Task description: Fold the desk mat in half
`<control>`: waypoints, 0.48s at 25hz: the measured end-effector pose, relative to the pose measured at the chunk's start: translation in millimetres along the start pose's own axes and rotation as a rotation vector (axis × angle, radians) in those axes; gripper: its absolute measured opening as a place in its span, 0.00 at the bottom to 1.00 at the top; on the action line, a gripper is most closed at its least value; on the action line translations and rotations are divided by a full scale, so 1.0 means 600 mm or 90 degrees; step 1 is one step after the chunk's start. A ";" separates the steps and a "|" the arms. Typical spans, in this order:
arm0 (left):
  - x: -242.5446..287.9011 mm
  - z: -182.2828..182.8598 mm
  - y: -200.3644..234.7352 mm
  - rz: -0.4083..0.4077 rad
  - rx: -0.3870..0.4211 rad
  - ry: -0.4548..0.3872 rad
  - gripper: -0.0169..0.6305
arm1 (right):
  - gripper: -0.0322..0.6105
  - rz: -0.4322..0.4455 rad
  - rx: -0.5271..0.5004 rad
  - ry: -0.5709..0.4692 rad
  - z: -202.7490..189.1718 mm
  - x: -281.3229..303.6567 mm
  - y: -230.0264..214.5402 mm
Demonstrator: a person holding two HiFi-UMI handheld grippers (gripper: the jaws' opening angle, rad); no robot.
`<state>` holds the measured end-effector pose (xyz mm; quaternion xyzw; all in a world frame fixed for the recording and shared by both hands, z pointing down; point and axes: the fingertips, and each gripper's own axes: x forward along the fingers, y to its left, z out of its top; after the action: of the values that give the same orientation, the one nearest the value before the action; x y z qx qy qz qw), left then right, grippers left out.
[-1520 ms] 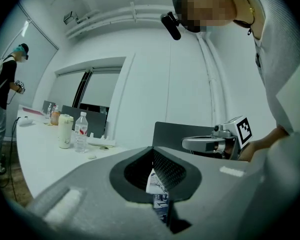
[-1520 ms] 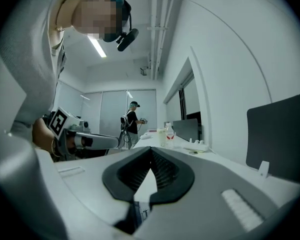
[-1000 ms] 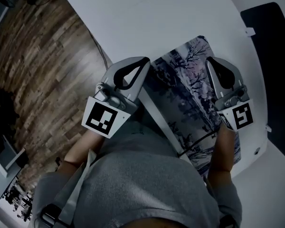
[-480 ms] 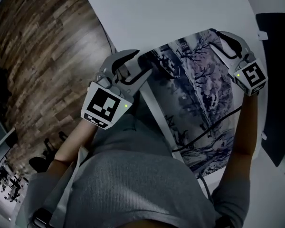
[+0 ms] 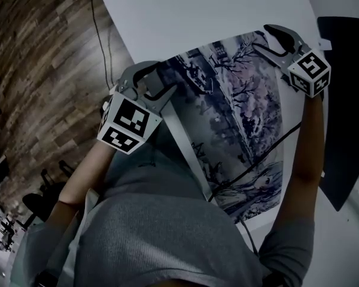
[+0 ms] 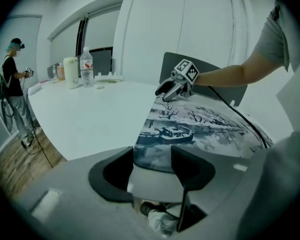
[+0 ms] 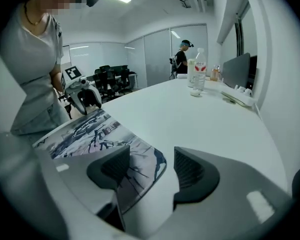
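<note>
The desk mat (image 5: 233, 118), printed with a wintry tree scene, lies picture side up on the white table (image 5: 185, 17). My left gripper (image 5: 161, 79) is at the mat's far left corner. Its jaws are opening, and in the left gripper view (image 6: 151, 159) the mat's corner (image 6: 155, 151) lies loose between them. My right gripper (image 5: 262, 37) is at the far right corner, jaws also opening. In the right gripper view (image 7: 152, 166) the rounded corner (image 7: 150, 166) rests between them, nearer the left jaw, with no pad pressing on it.
A black cable (image 5: 257, 166) runs across the mat's near part. A dark panel (image 5: 347, 100) lies on the table to the right. Wood floor (image 5: 42, 70) drops off past the table's left edge. Bottles (image 6: 86, 66) stand at the far end, with a person (image 6: 15, 84) beyond.
Both grippers have moved away from the person's body towards the far edge of the mat. Their jaws went from shut to wide apart. The mat's far corners now lie released.
</note>
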<state>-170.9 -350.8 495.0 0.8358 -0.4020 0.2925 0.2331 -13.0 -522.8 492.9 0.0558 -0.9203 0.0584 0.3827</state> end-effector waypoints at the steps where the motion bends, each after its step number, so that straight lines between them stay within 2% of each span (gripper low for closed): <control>1: 0.004 -0.004 -0.005 -0.002 0.001 0.009 0.42 | 0.47 0.007 -0.003 0.007 0.000 0.000 0.002; 3: 0.009 -0.004 -0.008 0.005 0.013 0.018 0.43 | 0.43 0.026 -0.007 0.023 0.002 0.002 0.013; 5: 0.011 -0.003 -0.008 0.010 0.015 0.021 0.44 | 0.45 0.035 -0.003 0.032 0.005 0.003 0.018; 12: 0.012 -0.003 -0.003 0.023 0.001 0.052 0.44 | 0.41 0.024 -0.002 0.025 0.009 0.007 0.018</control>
<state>-166.3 -352.3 501.1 0.8158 -0.4070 0.3312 0.2431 -21.6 -513.2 491.6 0.0366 -0.9136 0.0651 0.3996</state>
